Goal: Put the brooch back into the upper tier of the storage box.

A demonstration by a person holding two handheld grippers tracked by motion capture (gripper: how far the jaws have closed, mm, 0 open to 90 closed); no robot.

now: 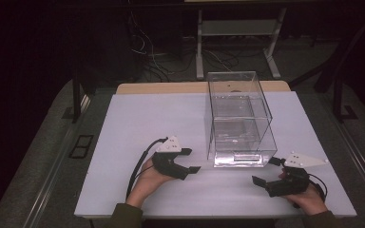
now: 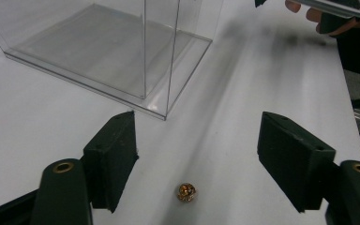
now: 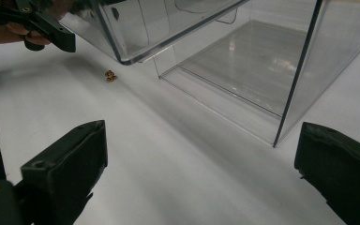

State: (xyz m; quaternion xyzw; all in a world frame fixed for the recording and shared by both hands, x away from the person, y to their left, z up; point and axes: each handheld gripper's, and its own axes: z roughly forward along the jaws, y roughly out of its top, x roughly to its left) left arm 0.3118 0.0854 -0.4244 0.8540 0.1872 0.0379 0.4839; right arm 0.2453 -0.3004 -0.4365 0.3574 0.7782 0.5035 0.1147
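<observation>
Left gripper (image 2: 197,154) jaws spread, nothing pinched; left gripper view shows a small amber bead (image 2: 186,192) on the white surface (image 2: 37,122) between them, near the clear box (image 2: 122,51). High view can't resolve the bead. Right gripper (image 3: 197,173) jaws spread, empty; bead far left there.

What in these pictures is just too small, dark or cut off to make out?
- Small golden object: too small to identify in the left gripper view and the right gripper view.
- Right hand-held gripper: its body is cut off by the right gripper view's bottom edge.
- Clear box: reflections blur its inside in the high view.
- Room behind the table: too dark in the high view.
</observation>
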